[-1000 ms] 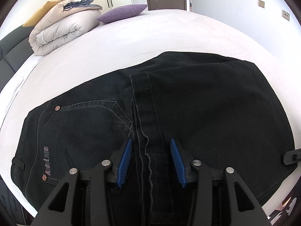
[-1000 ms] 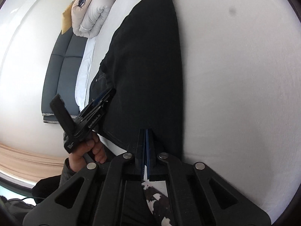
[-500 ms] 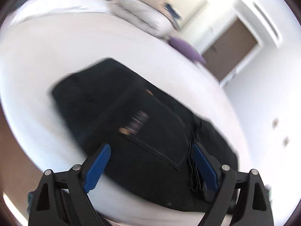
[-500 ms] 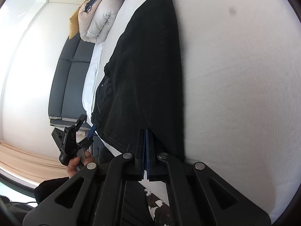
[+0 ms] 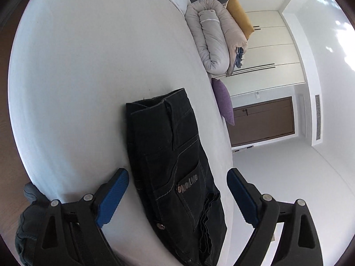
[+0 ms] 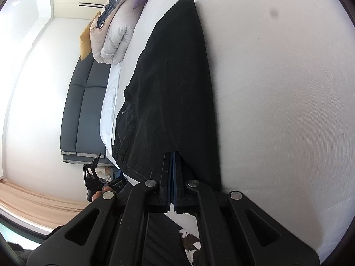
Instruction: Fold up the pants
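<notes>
1. The left gripper (image 5: pixel 177 196) hangs with jaws spread wide, touching nothing.
2. The black jeans (image 5: pixel 170 166) lie folded on the white bed (image 5: pixel 88 88), ahead between those jaws.
3. The right gripper (image 6: pixel 172 166) has its jaws clamped on the jeans' near edge.

White-walled bedroom (image 5: pixel 277 177), brown door (image 5: pixel 264 122), white wardrobe (image 5: pixel 273 51), dark headboard (image 6: pixel 84 110).
</notes>
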